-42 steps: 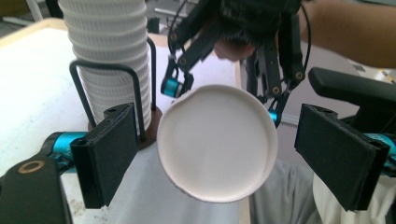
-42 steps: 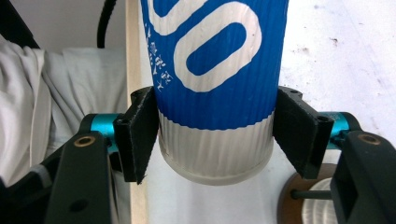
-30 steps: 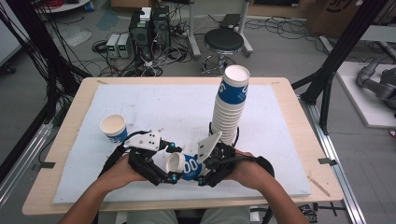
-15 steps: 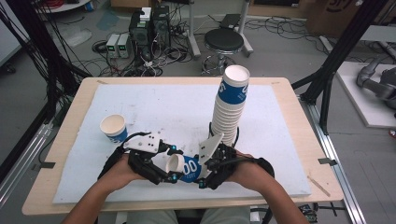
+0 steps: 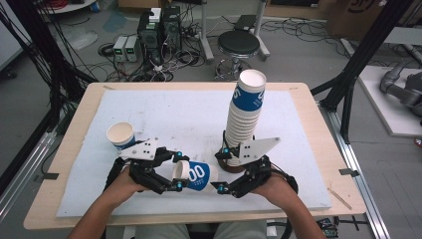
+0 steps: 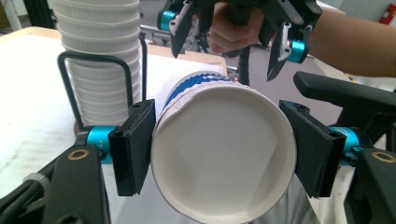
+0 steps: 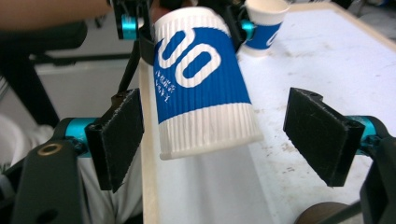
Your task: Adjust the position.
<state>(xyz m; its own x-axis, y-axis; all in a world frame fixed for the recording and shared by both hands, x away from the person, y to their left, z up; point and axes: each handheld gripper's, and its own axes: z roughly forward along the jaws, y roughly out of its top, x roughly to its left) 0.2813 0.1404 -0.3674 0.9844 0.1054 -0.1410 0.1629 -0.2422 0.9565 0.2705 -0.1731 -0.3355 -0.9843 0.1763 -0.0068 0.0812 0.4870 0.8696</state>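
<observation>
Two tongs meet: left tongs clamp the cup rim; right tongs, just opening, stand apart—withdraw them straight back.

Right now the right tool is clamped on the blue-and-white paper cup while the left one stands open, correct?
No, reversed. In the left gripper view the left tool pinches the paper cup at its rim; in the right gripper view the right tool, its jaws just opened, stands clear of the cup.

Lab: black rig frame, floor cables, electronics boxes.
</observation>
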